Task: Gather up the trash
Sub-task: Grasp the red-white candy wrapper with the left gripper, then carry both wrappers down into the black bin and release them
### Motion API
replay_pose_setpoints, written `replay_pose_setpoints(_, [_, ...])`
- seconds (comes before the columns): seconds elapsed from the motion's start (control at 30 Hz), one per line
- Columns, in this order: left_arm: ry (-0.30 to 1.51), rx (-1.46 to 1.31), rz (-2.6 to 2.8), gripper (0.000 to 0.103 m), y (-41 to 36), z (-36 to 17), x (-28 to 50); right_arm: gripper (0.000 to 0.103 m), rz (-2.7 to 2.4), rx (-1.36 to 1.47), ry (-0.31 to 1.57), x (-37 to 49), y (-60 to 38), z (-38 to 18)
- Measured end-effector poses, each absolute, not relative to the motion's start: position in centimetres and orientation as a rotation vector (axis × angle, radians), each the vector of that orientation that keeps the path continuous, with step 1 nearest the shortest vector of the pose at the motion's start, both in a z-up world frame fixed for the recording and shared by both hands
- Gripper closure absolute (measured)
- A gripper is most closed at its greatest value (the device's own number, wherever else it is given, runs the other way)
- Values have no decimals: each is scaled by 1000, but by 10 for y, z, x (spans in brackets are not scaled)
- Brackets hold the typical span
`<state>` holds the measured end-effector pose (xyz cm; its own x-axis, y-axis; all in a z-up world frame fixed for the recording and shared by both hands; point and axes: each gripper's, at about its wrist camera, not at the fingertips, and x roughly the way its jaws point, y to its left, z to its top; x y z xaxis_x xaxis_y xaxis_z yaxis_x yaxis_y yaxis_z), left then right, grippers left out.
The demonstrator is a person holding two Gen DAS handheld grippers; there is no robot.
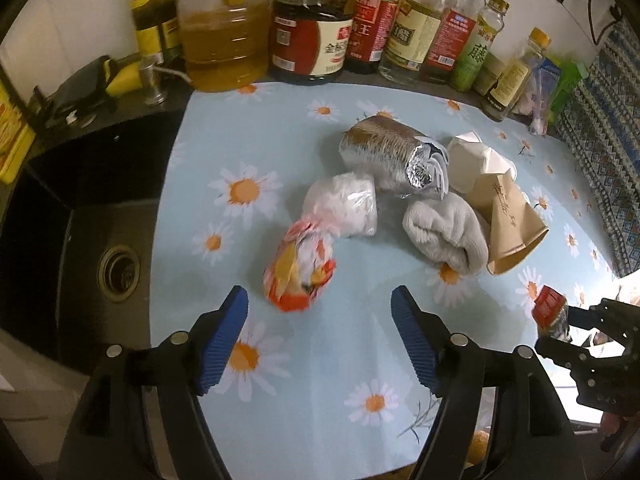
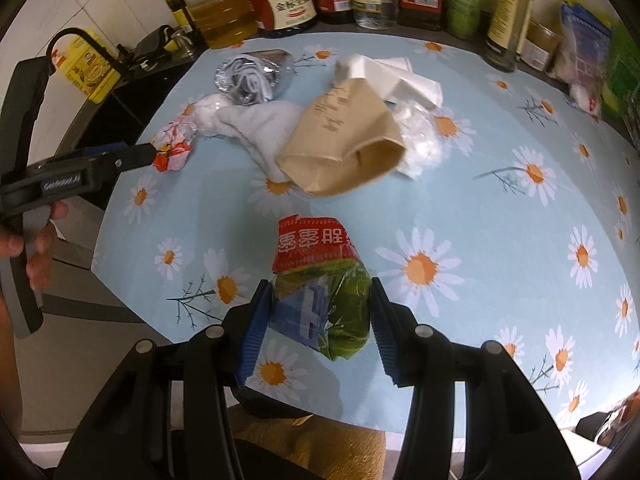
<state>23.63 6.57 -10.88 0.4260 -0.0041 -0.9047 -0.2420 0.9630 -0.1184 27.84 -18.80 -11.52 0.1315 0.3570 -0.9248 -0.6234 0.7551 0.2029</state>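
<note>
Near tablecloth [image 2: 500, 240] bare; trash pile [image 1: 400, 192] mid-table; bottles [image 1: 360, 28] behind.

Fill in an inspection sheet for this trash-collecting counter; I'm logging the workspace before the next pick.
Surface: daisy-print cloth covers the counter.
Job's things: orange wrapper, foil tube, plastic cup, white sock, brown paper cup, white carton.
Clutter: oil and sauce bottles along the wall.
Grippers: left gripper open, empty; right gripper shut on red-green packet.
Cables: black cable on the wall.
Surroundings: sink left of the cloth.
</note>
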Motion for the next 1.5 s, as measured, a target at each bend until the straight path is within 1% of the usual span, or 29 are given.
replay_pose_setpoints(0.17, [1154,-219,156,31,76,-122,255,54,690,-232,1274,280,-199,-120])
replay_pose_setpoints(0.27, [1178,-206,159,34,82,-134,263,54,679,-222,1287,281,-203,-123])
replay_pose_setpoints(0.3, [1183,-203,159,35,83,-136,264,54,676,-219,1288,281,-205,-123])
replay_pose_setpoints(0.33, [1189,-199,156,40,84,-139,266,54,674,-217,1289,280,-206,-124])
replay_pose_setpoints(0.4, [1202,-189,155,43,85,-144,267,54,668,-212,1291,281,-208,-124])
replay_pose_setpoints(0.57, [1213,-186,157,56,88,-148,270,54,653,-199,1299,283,-211,-127])
replay_pose_setpoints(0.77, [1212,-172,157,59,85,-147,269,54,658,-198,1292,281,-209,-125])
replay_pose_setpoints(1.0, [1191,-188,152,59,78,-137,255,54,663,-197,1272,276,-209,-120])
replay_pose_setpoints(1.27, [1141,-210,129,60,60,-113,219,54,684,-193,1236,264,-207,-109])
replay_pose_setpoints(1.5, [1131,-234,92,59,36,-105,176,54,721,-200,1219,239,-199,-103])
